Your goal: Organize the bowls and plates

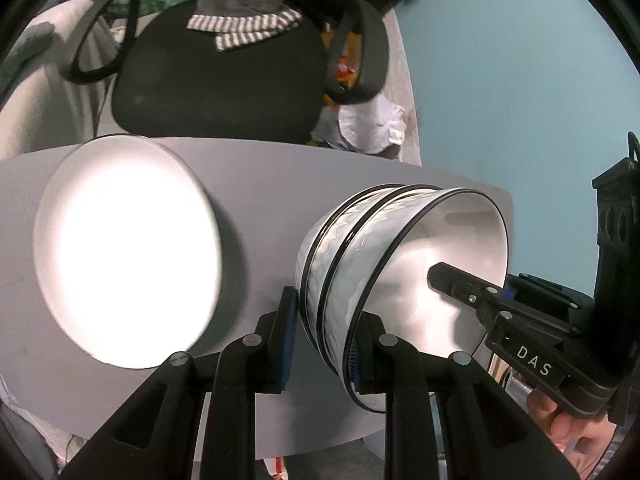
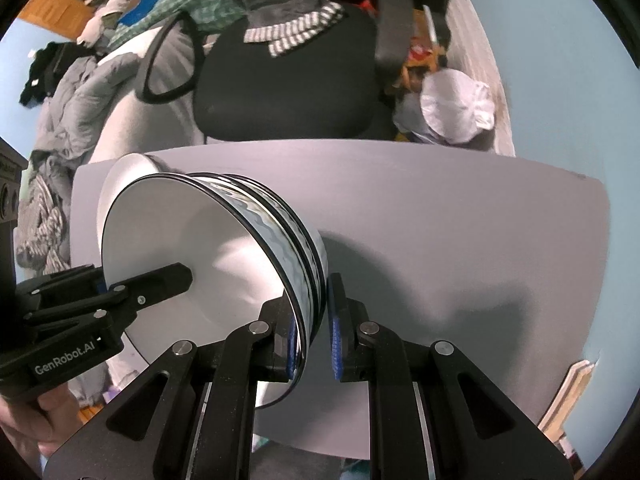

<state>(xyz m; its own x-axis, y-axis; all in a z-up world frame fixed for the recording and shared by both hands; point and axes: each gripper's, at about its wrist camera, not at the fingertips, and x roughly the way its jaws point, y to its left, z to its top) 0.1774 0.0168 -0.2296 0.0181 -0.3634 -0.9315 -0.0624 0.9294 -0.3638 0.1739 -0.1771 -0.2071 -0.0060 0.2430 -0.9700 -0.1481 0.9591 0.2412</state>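
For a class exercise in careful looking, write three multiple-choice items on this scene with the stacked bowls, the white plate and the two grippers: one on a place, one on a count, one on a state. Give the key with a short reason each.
1. In the left wrist view, where does the white plate lie relative to the stacked bowls?
A. To their left on the grey table
B. Inside the top bowl
C. On the black chair

2. How many bowls are nested in the stack?
A. One
B. Two
C. Five

3. How is the stack held?
A. By the left gripper alone
B. By no gripper
C. By both, with the right gripper on the opposite rim

Key:
1 A, the plate sits left of the bowls on the table.
2 B, two dark rims show side by side.
3 C, each gripper pinches one side of the wall.
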